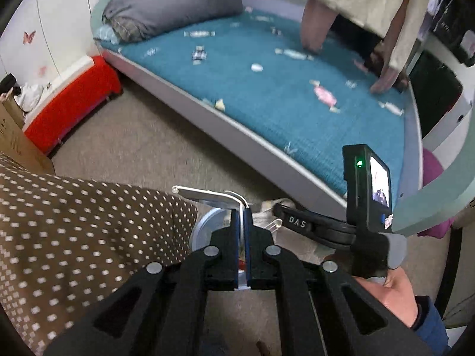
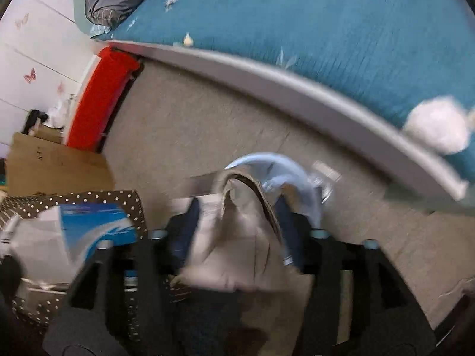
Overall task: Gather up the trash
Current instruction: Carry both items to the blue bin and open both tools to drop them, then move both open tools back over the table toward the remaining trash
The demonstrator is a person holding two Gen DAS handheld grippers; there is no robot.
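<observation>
Between the left gripper's (image 1: 243, 213) fingers (image 1: 234, 237), which are pressed together and point steeply down, a thin white flat piece (image 1: 207, 196) is pinched and sticks out to the left from the tips. Just under it is the round, pale blue rim of a bin (image 1: 202, 231) on the beige carpet (image 1: 142, 136).

The right gripper (image 2: 237, 216) also points down over the bin (image 2: 279, 169). Its fingers (image 2: 190, 231) stand wide apart, and a crumpled beige piece (image 2: 237, 237), soft and folded, fills the gap. The picture is blurred, so I cannot tell if the pads touch it.

Only the left view shows the right gripper from outside, black with a small lit screen (image 1: 378, 182), and the hand (image 1: 389, 290) that carries it. It also shows another person leaning with both hands on the bed (image 1: 297, 112). Many small twisted wrappers (image 1: 325, 96) lie spread on the bed's rough teal cover.

Only the right view shows a white crumpled ball (image 2: 436, 129) at the bed's edge and a blue-and-white box (image 2: 92, 222) on the brown dotted fabric (image 2: 130, 201).
</observation>
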